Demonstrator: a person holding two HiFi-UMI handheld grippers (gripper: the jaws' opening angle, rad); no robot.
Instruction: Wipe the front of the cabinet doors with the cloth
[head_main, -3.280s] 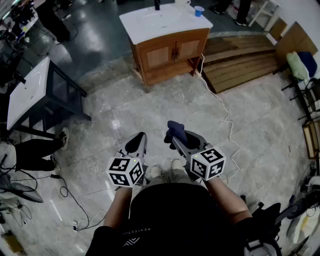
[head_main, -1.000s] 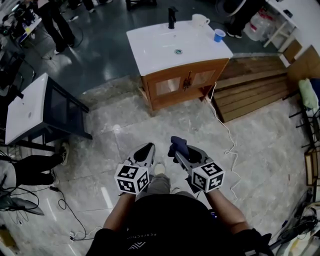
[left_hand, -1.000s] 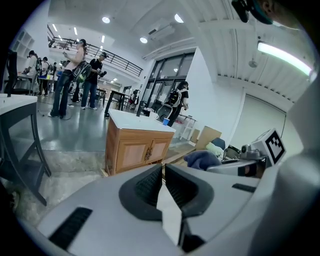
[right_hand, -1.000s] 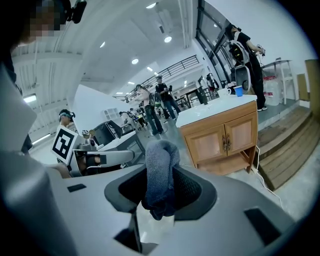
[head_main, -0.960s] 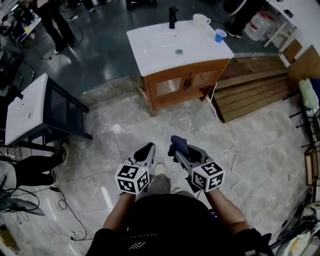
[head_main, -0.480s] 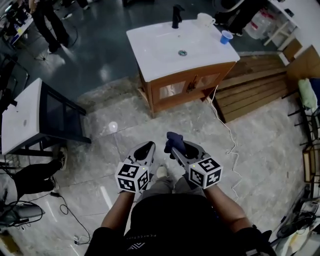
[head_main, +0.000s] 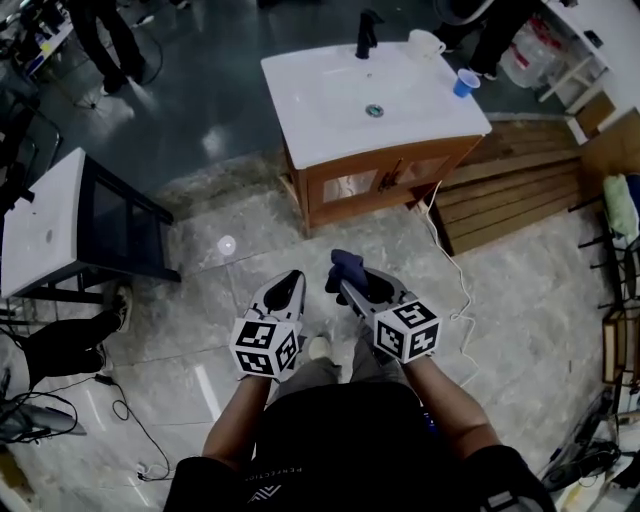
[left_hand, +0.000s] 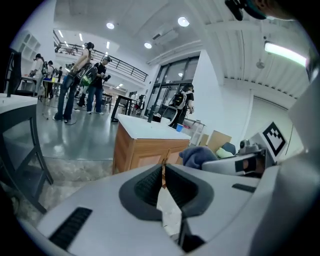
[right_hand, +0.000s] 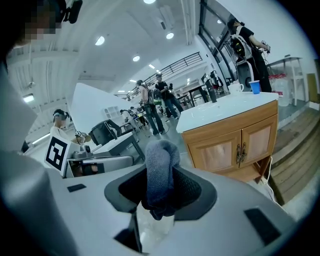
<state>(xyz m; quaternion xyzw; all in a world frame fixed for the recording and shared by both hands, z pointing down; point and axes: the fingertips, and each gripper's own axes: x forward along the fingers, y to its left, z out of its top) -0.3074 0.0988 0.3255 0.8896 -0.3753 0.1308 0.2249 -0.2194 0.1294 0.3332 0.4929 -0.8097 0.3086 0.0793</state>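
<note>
Blue cloth: clamped in right gripper, centre frame. Left gripper: jaws pressed together, empty. Cabinet doors: upper centre, straight ahead, well apart from cloth; right gripper marginally nearer.

Black shirt, grey left hand-held gripper, grey right hand-held gripper, black-and-white marker cubes

Bright, even indoor light — ceiling lamps overhead, a glare spot on the glossy floor — fisheye warp, dark corners.
</note>
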